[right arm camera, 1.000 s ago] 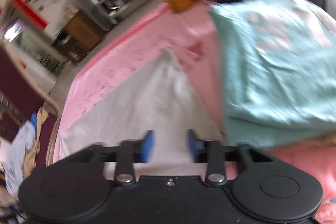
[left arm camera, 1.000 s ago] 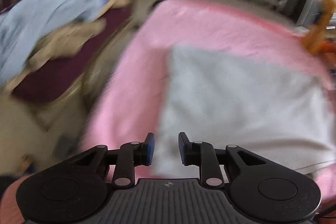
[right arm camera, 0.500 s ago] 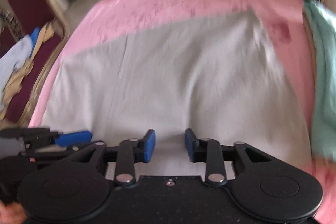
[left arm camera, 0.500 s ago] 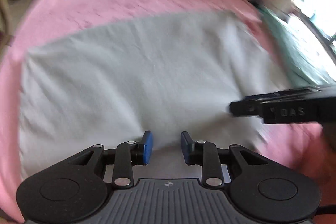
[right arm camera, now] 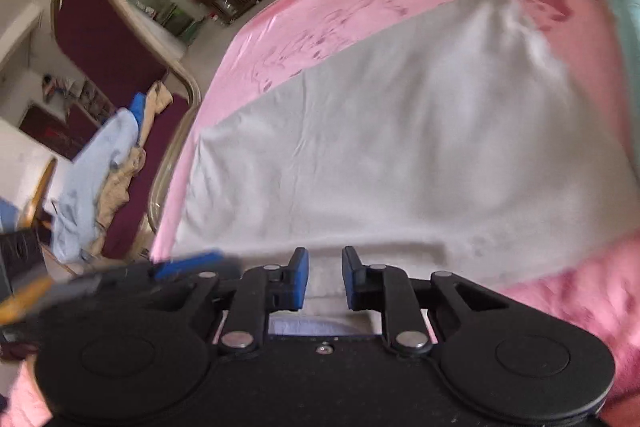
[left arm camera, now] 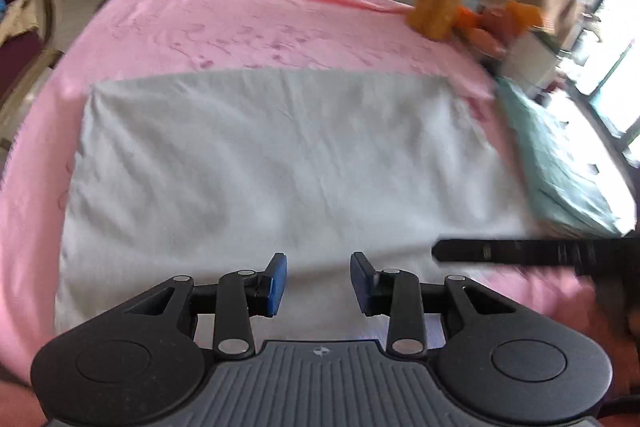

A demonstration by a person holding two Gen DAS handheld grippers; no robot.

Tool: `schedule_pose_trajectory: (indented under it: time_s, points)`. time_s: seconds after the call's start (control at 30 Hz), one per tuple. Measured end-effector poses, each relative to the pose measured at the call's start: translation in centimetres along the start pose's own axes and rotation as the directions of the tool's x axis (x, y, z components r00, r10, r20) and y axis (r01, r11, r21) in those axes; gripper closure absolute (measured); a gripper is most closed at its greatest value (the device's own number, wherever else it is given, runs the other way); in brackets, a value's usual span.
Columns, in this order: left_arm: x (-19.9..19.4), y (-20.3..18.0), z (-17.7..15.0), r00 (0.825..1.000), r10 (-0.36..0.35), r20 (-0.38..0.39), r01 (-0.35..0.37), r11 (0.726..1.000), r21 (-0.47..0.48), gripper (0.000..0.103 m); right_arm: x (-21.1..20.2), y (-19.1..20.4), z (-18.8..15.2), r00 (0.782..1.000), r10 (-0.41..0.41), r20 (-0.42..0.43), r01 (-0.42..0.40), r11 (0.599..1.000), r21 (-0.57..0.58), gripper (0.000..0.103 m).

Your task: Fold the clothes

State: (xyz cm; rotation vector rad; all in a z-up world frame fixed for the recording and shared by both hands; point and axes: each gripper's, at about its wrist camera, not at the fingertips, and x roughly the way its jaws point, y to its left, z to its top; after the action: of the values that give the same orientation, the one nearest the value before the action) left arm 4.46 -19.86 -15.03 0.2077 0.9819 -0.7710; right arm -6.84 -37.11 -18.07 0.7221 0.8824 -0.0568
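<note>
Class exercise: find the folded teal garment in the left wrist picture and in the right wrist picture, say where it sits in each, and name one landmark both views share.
Left wrist view: the folded teal garment lies at the right edge, on the pink sheet, right of the light grey cloth.
Right wrist view: only a strip of the garment shows, at the upper right edge.
Shared landmark: the grey cloth, spread flat mid-picture in both.
</note>
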Motion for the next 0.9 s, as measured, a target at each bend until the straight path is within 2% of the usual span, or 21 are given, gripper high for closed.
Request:
schedule_pose_trajectory:
  time_s: [0.07,0.1,0.23,0.3,0.33,0.43,0.53,0.67,0.77,0.83,0.9]
  points:
    - [1.6,-0.3,-0.1,0.998,0.04,-0.04,-0.039,0.999,0.013,0.072,1.4,0.3,0.3,0.998,-0.065,-0.017,0.064,0.998,-0.02,0.083]
    - [1.9,-0.4,-0.4,0.998,0.055,-0.044,-0.054,0.998,0.023,0.069,1.9,0.2,0.4,0.997,-0.073,-0.029,0.073,0.997,-0.01,0.084]
    - [0.3,-0.4,-1.1,0.997,0.057,-0.042,-0.056,0.998,0.037,0.069,1.3,0.3,0.2,0.998,-0.058,-0.001,0.058,0.998,-0.032,0.08]
    - [-0.8,0.2,-1.4,0.998,0.044,-0.051,-0.043,0.999,0.011,0.069,0.5,0.3,-0.2,1.0,-0.008,-0.004,0.008,0.997,-0.077,0.073]
    - [-1.1,0.6,-1.5,0.997,0.044,-0.059,-0.044,0.999,-0.007,0.069,0.3,0.5,-0.5,1.0,0.011,-0.013,-0.012,0.994,-0.105,0.072]
    - [-1.9,2.1,-1.7,0.995,0.044,-0.084,-0.05,0.996,-0.076,0.069,0.4,2.3,-1.6,1.0,-0.014,-0.01,0.011,0.967,-0.253,0.072]
    - [-2.5,3.5,-1.9,0.995,0.051,-0.091,-0.06,0.992,-0.107,0.068,0.7,4.6,-2.8,0.999,-0.042,0.001,0.038,0.91,-0.413,0.071]
    - [-3.2,4.2,-2.4,0.996,0.058,-0.072,-0.066,0.992,-0.111,0.067,1.6,6.9,-5.3,0.99,-0.137,0.028,0.125,0.776,-0.618,0.071]
    - [-2.5,4.5,-2.3,0.997,0.034,-0.076,-0.044,0.991,-0.128,0.066,1.7,7.4,-6.6,0.98,-0.191,0.064,0.181,0.694,-0.696,0.071]
    - [-2.2,4.6,-2.4,0.996,0.025,-0.081,-0.035,0.99,-0.134,0.066,1.9,7.7,-6.8,0.975,-0.204,0.088,0.205,0.67,-0.713,0.071]
    - [-2.1,4.7,-2.4,0.997,0.025,-0.077,-0.035,0.99,-0.135,0.066,2.0,7.8,-6.8,0.973,-0.203,0.105,0.216,0.666,-0.714,0.072]
